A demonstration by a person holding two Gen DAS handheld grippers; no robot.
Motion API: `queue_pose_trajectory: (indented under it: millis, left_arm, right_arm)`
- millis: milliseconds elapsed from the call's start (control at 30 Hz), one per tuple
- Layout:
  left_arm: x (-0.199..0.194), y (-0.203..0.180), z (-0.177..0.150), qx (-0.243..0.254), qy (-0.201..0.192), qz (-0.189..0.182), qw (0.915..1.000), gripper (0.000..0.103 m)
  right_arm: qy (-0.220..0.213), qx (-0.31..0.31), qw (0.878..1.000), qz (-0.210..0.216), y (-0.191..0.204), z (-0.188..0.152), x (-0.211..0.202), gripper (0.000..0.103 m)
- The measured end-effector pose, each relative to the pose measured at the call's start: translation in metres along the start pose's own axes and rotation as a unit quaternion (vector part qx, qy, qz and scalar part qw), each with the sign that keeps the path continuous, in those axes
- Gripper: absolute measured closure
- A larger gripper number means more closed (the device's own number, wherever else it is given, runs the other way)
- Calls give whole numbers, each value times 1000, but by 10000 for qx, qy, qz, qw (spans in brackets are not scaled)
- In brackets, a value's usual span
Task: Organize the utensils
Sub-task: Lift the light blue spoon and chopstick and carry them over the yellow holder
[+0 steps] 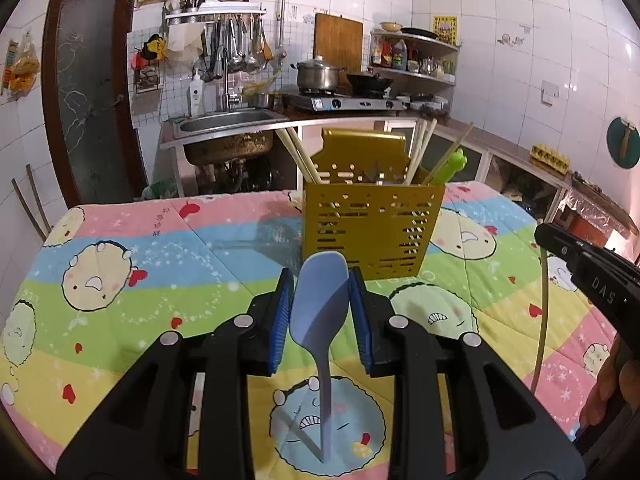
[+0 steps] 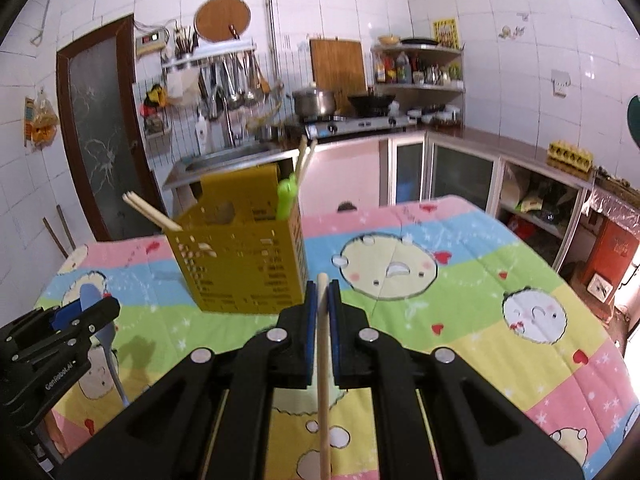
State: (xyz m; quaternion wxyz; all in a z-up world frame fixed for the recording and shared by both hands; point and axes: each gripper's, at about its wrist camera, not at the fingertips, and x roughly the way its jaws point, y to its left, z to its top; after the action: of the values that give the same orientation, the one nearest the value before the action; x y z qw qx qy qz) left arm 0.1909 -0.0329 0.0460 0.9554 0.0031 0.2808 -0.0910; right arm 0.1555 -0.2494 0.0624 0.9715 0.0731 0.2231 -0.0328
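A yellow perforated utensil holder (image 1: 374, 226) (image 2: 240, 256) stands on the quilted table, with several chopsticks (image 1: 298, 154) and a green utensil (image 1: 450, 166) sticking out of it. My left gripper (image 1: 320, 296) is shut on a blue spoon (image 1: 320, 304) by its bowl, handle hanging down, just in front of the holder. My right gripper (image 2: 323, 292) is shut on a pale wooden chopstick (image 2: 323, 360), held upright to the right of the holder. In the right wrist view the left gripper (image 2: 86, 312) with the blue spoon (image 2: 106, 340) shows at the left.
The table is covered by a pastel cartoon quilt (image 1: 140, 264) (image 2: 460, 280). Behind it stand a steel sink (image 1: 224, 124), a gas stove (image 1: 344, 100) with a pot and wok, and cabinets along the right wall. A person's hand (image 1: 608, 388) holds the right gripper.
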Motion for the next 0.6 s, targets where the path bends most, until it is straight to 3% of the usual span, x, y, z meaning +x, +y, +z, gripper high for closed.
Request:
queue_pose_trajectory:
  millis: [233,300,367,600]
  left_arm:
    - [-14,13,7,-181,-251,-14,9995,78]
    - [-17,16,9,-208,-321,-20,9993,90]
    - [-17,19,11,-225,-318,-53,9992,90]
    - [-4,32,10,-365,-203,-49,9991,90]
  right_arm:
    - [-514,-44,9987,-37,10,12,-16,97]
    - [-649,-71,9979,-49,12,14,-20,97]
    - [-759,-71,9971,-65,13,16,-23,97]
    - [-770,-107,9970,-47,18,17,-18,97]
